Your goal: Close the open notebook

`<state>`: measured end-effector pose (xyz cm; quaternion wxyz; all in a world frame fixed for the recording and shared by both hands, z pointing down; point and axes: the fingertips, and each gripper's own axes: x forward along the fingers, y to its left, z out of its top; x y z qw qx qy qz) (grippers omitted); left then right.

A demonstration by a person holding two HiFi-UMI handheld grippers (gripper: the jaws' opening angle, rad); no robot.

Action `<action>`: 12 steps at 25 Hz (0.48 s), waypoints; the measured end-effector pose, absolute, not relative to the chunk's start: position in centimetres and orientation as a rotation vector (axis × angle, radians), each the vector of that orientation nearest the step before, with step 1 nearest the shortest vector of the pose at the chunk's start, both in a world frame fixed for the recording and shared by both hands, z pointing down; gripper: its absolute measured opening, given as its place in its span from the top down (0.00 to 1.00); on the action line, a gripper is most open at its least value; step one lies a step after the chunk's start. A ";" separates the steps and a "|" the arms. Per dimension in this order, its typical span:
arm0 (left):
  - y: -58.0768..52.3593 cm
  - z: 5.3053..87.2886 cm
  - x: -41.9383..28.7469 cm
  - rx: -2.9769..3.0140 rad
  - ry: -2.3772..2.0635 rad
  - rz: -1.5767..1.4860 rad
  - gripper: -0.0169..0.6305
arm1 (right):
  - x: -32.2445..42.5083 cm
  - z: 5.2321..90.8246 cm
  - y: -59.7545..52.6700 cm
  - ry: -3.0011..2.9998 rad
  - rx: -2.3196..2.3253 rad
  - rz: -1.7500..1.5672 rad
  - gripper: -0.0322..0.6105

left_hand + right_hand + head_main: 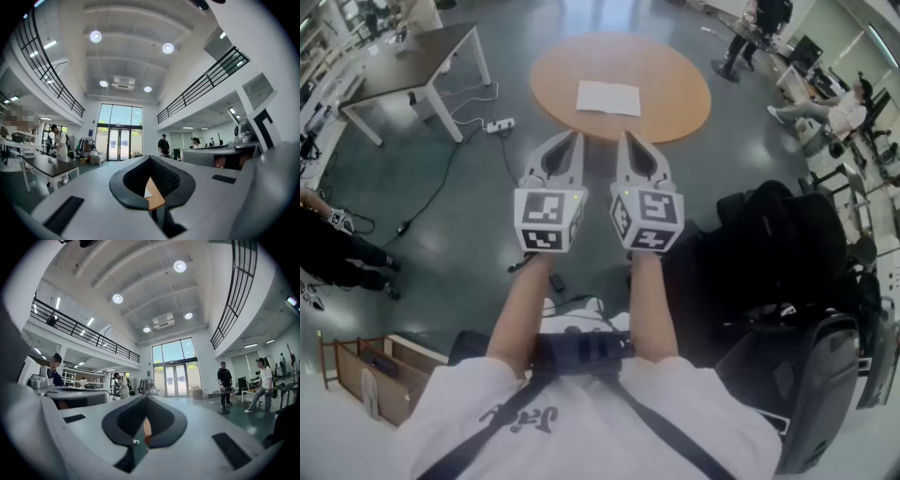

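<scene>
1. Head view: left gripper and right gripper are both closed and empty, side by side over the floor. The open notebook lies flat on the round table, ahead of both tips and well apart from them.
2. Looks like the approach step. I'd pin one page with one tip, slip the other tip under the opposite cover edge, then fold it over the spine.
3. Left gripper view: jaws together. A sliver of table and white page shows beyond them.
4. Right gripper view: jaws together, nothing between. Only a sliver of table shows.
5. Room: glossy grey floor. Power strip ahead-left of the left gripper, black backpack right of the right gripper. Tall hall with glass doors ahead.
</scene>
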<state>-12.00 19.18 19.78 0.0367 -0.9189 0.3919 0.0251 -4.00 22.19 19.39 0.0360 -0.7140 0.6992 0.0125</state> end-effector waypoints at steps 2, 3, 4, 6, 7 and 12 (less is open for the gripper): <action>19.2 19.9 -11.7 -2.820 1.209 0.073 0.96 | -3.6 19.2 22.5 2.148 -2.187 0.050 0.92; 19.2 19.9 -11.6 -2.819 1.212 0.073 0.96 | -3.4 19.2 22.6 2.148 -2.184 0.054 0.92; 19.2 19.9 -11.4 -2.822 1.214 0.077 0.96 | -3.2 19.2 22.7 2.150 -2.182 0.056 0.92; 19.2 20.0 -10.8 -2.832 1.216 0.084 0.96 | -2.6 19.3 22.9 2.150 -2.180 0.056 0.92; 19.2 20.2 -10.5 -2.834 1.216 0.077 0.96 | -2.4 19.4 23.0 2.148 -2.177 0.055 0.92; 19.8 21.2 -8.9 -2.841 1.216 0.063 0.96 | -1.1 19.6 23.8 2.143 -2.136 0.056 0.92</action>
